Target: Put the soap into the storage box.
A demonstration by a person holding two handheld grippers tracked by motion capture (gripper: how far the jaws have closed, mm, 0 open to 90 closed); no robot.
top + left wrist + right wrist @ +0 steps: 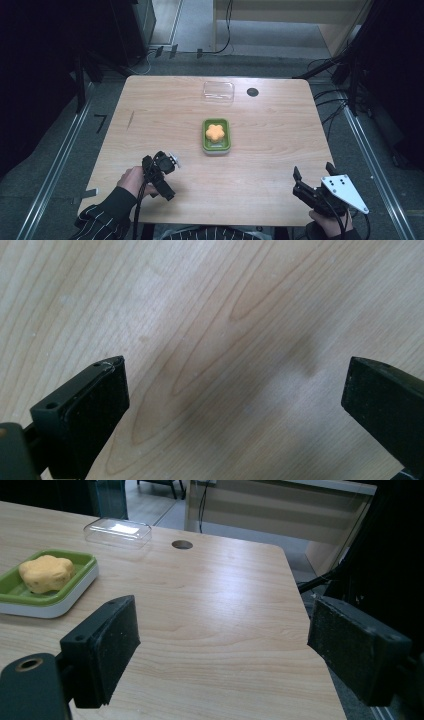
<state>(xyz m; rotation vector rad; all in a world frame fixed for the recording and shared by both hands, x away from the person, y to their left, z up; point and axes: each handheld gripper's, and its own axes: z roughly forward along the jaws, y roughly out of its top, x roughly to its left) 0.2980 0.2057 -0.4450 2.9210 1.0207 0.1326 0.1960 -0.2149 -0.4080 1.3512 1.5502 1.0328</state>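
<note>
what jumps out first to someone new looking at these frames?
The orange flower-shaped piece in the green tray at the table's centre, brightest thing there. Behind it, near the far edge, lies a clear plastic lid beside a dark round hole. Near the person, left claw and right claw both sit open, holding nothing.
</note>
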